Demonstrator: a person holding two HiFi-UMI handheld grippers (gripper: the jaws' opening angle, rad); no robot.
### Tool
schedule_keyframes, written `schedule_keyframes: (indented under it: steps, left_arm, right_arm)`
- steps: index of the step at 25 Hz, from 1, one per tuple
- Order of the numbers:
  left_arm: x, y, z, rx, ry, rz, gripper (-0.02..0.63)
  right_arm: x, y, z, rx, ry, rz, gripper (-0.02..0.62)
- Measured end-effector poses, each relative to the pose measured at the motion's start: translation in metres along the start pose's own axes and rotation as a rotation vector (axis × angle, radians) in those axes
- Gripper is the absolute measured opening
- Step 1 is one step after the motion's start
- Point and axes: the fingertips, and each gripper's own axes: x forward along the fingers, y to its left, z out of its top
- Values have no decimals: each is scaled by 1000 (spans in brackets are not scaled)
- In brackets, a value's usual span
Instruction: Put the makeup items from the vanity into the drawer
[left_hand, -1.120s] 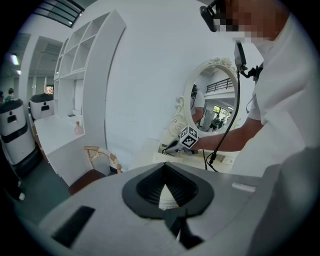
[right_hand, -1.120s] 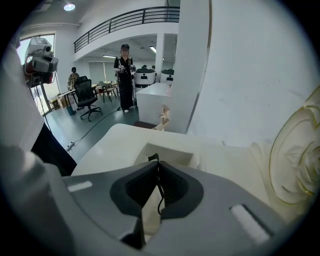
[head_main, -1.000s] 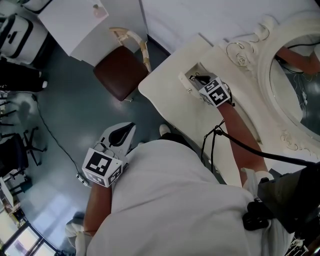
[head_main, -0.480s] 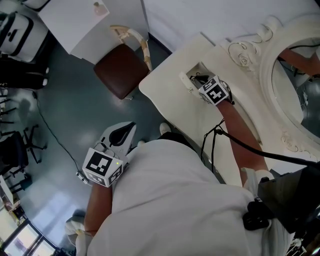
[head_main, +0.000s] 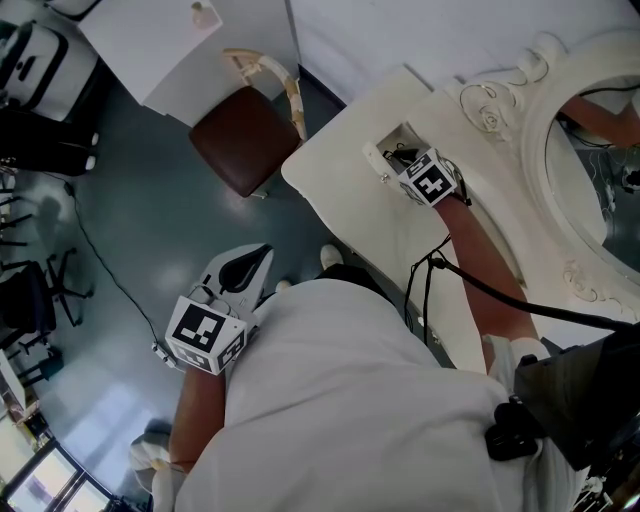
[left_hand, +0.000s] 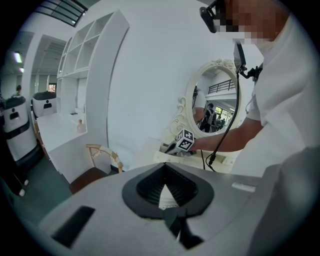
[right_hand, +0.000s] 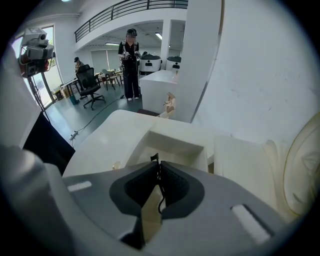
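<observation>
The cream vanity (head_main: 340, 200) has a small drawer (head_main: 400, 138) pulled open at its top. My right gripper (head_main: 397, 156) reaches into that drawer with its jaws pressed together on a thin black makeup item (right_hand: 155, 161); only a sliver and a curved wire of it show. In the right gripper view the drawer (right_hand: 172, 145) lies right below the right gripper (right_hand: 156, 165), and I see no other item inside. My left gripper (head_main: 258, 258) hangs low beside the person's body, away from the vanity, its jaws meeting at the tips with nothing in them (left_hand: 164, 166).
An ornate oval mirror (head_main: 585, 150) stands at the vanity's back right. A brown-seated chair (head_main: 240, 140) sits left of the vanity on the dark floor. White shelving (head_main: 190, 50) stands behind it. A black cable (head_main: 500, 295) runs along the right arm. People stand far off.
Almost nothing has moved. The right gripper stays at the open drawer, and the left gripper hangs still.
</observation>
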Motion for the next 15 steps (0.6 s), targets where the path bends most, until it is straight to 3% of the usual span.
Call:
schedule_keyframes:
  steps: [15]
  left_arm:
    - [-32,3,-15,28,-24,-55,3]
  right_arm:
    - [-35,15,11,78,-52,-108,35]
